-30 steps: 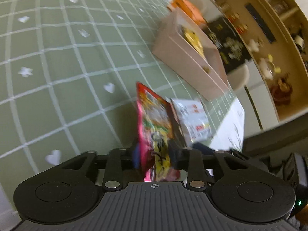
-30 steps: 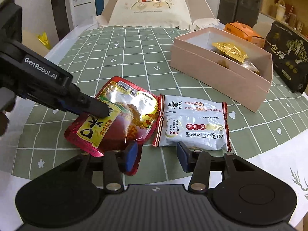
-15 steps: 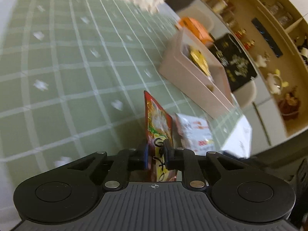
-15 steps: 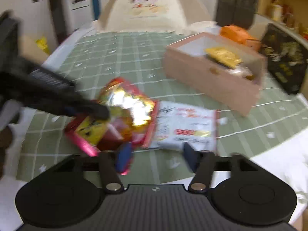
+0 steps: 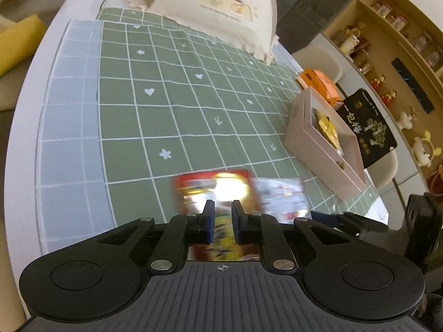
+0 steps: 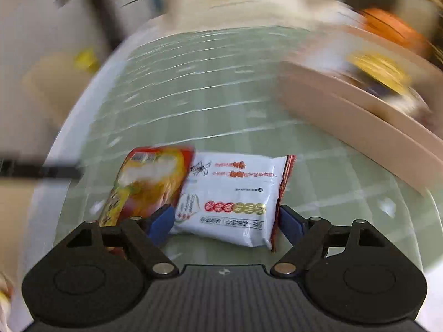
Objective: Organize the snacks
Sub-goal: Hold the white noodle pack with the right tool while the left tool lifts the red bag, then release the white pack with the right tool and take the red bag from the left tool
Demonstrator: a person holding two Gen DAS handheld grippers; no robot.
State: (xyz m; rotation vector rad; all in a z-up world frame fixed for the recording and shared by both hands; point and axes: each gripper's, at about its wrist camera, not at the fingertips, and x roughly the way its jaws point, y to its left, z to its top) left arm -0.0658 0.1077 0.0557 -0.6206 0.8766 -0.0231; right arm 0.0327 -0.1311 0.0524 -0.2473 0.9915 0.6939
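Observation:
My left gripper is shut on a red and yellow snack packet, blurred by motion, above the green checked cloth. The same packet shows in the right wrist view, left of a white snack packet. My right gripper is open wide with the white packet lying between its fingers on the cloth. The white packet also shows beside the red one in the left wrist view. A pink open box with a yellow packet inside stands at the right.
A cream food cover stands at the far end of the table. An orange box and a black packet lie behind the pink box. The table's white edge runs along the left. Shelves with jars are at the right.
The left gripper has closed tighter on the red packet and turned level with it. The right gripper has opened wider and dropped around the white packet; its view is blurred.

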